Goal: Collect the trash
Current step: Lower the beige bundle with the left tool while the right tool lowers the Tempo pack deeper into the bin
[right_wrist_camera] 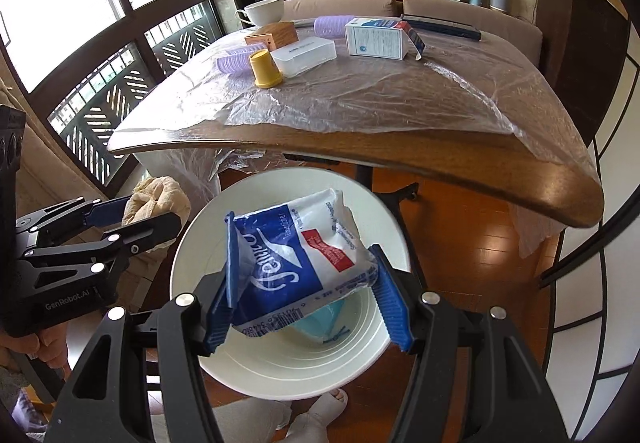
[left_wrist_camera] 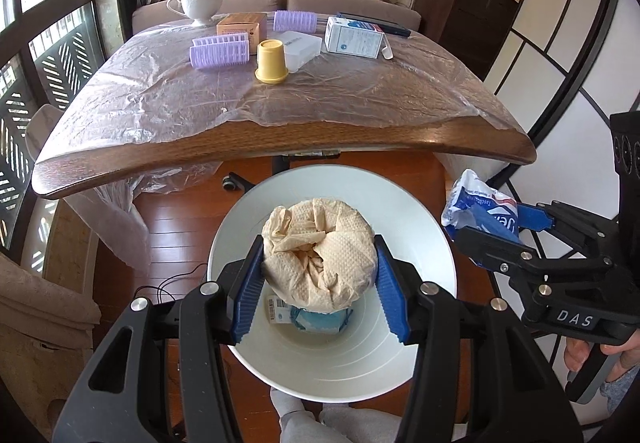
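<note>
Paper towel wad [left_wrist_camera: 318,257], beige and crumpled, sits clamped between the blue pads of my left gripper [left_wrist_camera: 320,275], held over the mouth of the white trash bin [left_wrist_camera: 424,359] on the floor. My right gripper [right_wrist_camera: 302,293] is closed on a blue-and-white tissue packet [right_wrist_camera: 296,263], also above the bin. A light-blue face mask [left_wrist_camera: 320,323] already lies at the bottom. Behind, the plastic-covered wooden table [left_wrist_camera: 280,135] carries a yellow cup [left_wrist_camera: 272,61].
</note>
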### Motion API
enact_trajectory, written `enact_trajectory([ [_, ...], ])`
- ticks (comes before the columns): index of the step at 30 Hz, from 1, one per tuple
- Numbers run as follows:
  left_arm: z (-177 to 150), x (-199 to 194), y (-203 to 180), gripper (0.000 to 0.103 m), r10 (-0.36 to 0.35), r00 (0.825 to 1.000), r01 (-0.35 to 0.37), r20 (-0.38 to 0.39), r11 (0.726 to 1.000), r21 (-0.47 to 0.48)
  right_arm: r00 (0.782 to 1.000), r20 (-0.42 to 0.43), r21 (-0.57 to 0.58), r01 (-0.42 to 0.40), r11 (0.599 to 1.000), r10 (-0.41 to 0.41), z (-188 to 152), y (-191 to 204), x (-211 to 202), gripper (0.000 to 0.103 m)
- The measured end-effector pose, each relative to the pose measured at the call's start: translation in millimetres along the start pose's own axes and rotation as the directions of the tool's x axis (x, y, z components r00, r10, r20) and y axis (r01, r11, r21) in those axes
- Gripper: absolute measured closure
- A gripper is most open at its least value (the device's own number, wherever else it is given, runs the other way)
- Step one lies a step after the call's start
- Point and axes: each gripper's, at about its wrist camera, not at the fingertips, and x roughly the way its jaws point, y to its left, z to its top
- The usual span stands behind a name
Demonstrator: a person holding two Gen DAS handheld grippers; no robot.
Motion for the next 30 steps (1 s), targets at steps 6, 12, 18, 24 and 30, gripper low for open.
enact_trajectory([
  [6, -9, 0, 8, 0.05, -0.013, 1.0, 0.013, -0.025, 1.0, 0.007, 1.0, -0.02, 0.02, 0.012, 1.0, -0.011, -6, 11, 4, 0.043],
  [12, -18, 7, 15, 0.05, -0.018, 0.998, 0.019, -0.059, 1.0, 0.016, 0.999, -0.046, 0.057, 0.019, 0.998, -0.017, -13, 16, 15, 0.042],
  [18, -24, 17, 18, 0.05, -0.025, 0.995, 0.029, -0.092, 0.999, 0.038, 0.996, -0.082, 0.075, 0.041, 0.996, -0.034, -21, 18, 29, 0.043],
  [24, -29, 31, 21, 0.05, -0.032, 0.991, 0.04, -0.126, 0.998, 0.056, 0.991, -0.118, 0.076, 0.064, 0.995, -0.055, -29, 20, 43, 0.042],
  [30, -35, 48, 24, 0.05, -0.026, 0.985, 0.04, -0.173, 0.996, 0.079, 0.986, -0.152, 0.092, 0.085, 0.992, -0.07, -35, 16, 57, 0.042],
])
